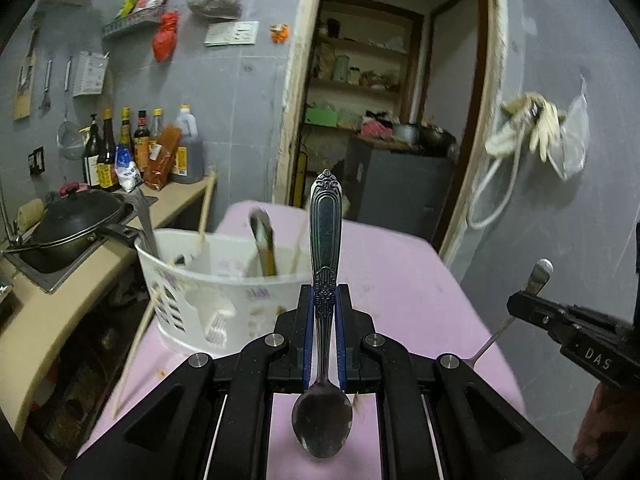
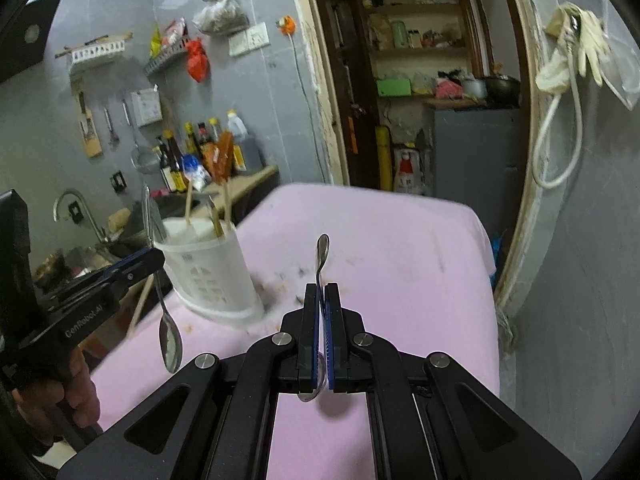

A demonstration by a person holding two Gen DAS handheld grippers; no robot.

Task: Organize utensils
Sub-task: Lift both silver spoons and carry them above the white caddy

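Observation:
My left gripper (image 1: 324,300) is shut on an ornate metal spoon (image 1: 325,236), handle up and bowl down toward the camera, held above the pink table (image 1: 400,280). It also shows in the right wrist view (image 2: 140,260) with its spoon (image 2: 170,340) hanging bowl down. My right gripper (image 2: 322,296) is shut on a second, plain spoon (image 2: 322,256), handle pointing up; it shows in the left wrist view (image 1: 524,304) with that spoon (image 1: 538,276). A white perforated utensil holder (image 1: 208,292) stands on the table's left side (image 2: 208,276), holding chopsticks and other utensils.
A counter on the left carries a black lidded pan (image 1: 76,216), a sink and sauce bottles (image 1: 140,148). One chopstick (image 1: 136,344) leans outside the holder at the table's left edge. A doorway (image 1: 392,100) to a pantry lies behind the table. Crumbs and stains (image 2: 288,280) mark the cloth.

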